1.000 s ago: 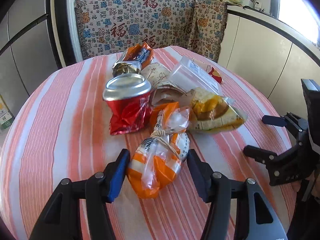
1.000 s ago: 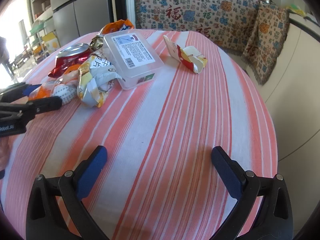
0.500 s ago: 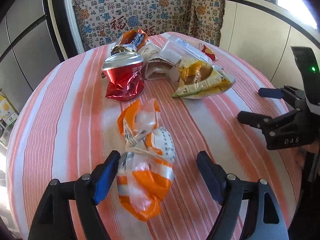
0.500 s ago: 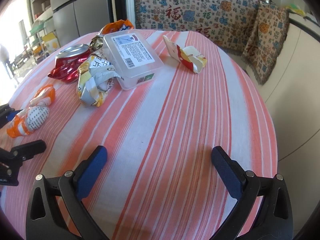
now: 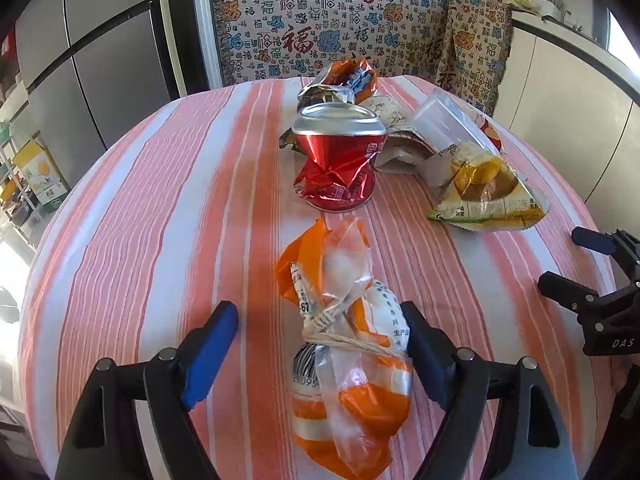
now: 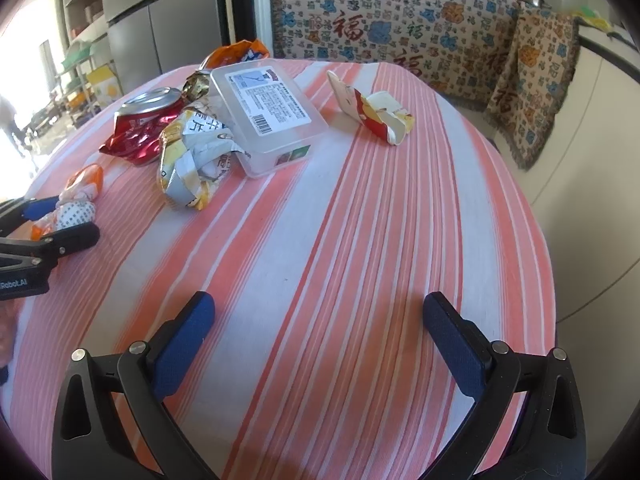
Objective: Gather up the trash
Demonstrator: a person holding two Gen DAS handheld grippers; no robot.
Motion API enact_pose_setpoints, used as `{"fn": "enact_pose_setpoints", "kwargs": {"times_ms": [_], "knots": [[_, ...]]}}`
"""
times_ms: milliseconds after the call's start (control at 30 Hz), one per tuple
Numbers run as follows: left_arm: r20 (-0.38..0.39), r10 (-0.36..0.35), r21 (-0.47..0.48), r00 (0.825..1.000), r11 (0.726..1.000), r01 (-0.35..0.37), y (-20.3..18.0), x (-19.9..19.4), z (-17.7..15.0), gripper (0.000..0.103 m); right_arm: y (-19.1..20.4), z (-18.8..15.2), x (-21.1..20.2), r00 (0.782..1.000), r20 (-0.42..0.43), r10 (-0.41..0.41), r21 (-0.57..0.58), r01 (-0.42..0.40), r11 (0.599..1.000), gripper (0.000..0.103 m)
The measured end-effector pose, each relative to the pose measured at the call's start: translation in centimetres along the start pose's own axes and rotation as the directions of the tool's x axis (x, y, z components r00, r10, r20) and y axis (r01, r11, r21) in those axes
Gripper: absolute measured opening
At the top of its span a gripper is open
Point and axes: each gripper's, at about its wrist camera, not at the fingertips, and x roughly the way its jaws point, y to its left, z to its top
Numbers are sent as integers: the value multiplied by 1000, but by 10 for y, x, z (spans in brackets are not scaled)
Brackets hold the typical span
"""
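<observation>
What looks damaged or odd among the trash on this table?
The red can stands upright but badly crushed, its wall buckled inward. A torn paper cup lies apart from the main pile. Nothing has spilled.

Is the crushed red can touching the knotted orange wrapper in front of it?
Apart. The left wrist view shows a strip of striped cloth between the crushed red can and the top of the knotted orange wrapper.

Knotted orange wrapper [image 5: 352,356] flat, near crushed red can [image 5: 340,160]
</observation>
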Motion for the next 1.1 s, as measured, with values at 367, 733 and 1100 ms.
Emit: {"fn": "enact_pose_setpoints", "kwargs": {"times_ms": [367,733,1100], "knots": [[0,-5,-3,1000,1000,5,1,0,0,83,38,52,22,972,-32,231,53,-229,972,76],[1,-9,-5,1000,1000,9,2,-1,0,83,48,20,-5,971,-3,240,-99,-239,966,35],[-1,-6,-2,1000,1000,6,2,-1,0,83,53,6,6,991,-32,127,-123,-130,984,100]]}}
